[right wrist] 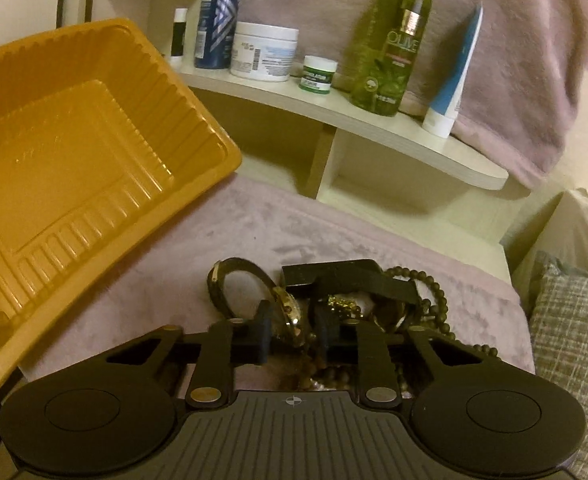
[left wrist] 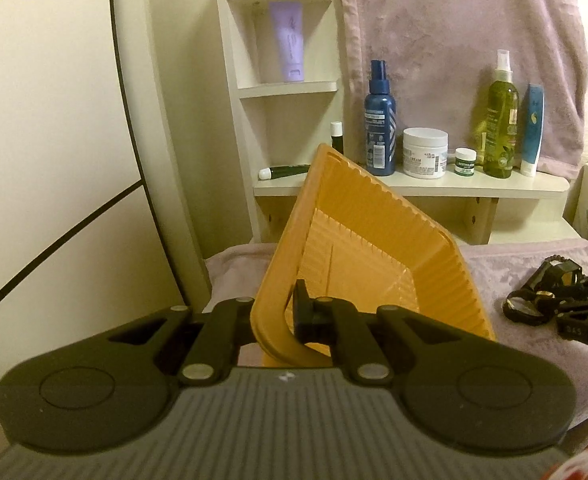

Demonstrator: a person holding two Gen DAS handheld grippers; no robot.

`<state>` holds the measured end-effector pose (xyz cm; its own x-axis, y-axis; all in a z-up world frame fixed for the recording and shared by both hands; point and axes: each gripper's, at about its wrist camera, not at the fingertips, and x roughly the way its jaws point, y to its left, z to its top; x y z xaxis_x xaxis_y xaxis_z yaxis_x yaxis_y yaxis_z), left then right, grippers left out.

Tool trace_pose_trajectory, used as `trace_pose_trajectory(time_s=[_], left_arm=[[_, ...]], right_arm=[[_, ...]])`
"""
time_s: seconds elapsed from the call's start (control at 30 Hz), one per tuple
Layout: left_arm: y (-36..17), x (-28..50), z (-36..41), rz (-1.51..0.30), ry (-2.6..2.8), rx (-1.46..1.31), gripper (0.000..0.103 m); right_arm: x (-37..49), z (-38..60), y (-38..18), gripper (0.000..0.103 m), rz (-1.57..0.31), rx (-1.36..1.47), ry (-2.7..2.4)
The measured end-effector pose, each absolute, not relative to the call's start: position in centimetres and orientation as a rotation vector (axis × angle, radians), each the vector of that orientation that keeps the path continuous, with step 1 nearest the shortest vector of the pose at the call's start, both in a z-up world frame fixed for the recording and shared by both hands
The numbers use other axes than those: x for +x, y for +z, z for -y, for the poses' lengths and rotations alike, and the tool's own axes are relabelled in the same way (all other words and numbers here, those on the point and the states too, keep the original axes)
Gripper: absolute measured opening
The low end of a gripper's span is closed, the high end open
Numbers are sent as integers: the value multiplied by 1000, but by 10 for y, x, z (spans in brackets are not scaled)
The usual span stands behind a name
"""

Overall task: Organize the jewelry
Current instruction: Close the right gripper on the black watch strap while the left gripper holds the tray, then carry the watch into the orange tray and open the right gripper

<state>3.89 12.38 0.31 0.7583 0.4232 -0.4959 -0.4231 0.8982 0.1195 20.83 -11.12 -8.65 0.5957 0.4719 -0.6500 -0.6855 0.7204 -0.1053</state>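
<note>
Both wrist cameras sit low and close over the towel-covered surface (left wrist: 514, 276), facing the shelf (right wrist: 374, 120) at 12 o'clock; both share the orange tray (left wrist: 374, 240).

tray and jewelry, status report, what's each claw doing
Left claw shut on yellow tray rim, tray tilted up, empty. Right claw closing around gold watch in jewelry pile on the cloth. Nothing in the way.
</note>
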Motion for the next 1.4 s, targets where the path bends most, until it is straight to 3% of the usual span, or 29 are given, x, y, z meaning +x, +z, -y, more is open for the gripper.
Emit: trace_pose_trajectory(time_s=[0.2,0.93,1.4], left_arm=[[3,41,-123,-546,456,10,7],[3,43,-124,-552,443,23,6],[4,43,-125,-561,437,21,6]], right_arm=[[206,113,-83,9,-620,-373,679],[172,111,-21,9,-650,-41,841],[153,70,-48,9,-778,-5,975]])
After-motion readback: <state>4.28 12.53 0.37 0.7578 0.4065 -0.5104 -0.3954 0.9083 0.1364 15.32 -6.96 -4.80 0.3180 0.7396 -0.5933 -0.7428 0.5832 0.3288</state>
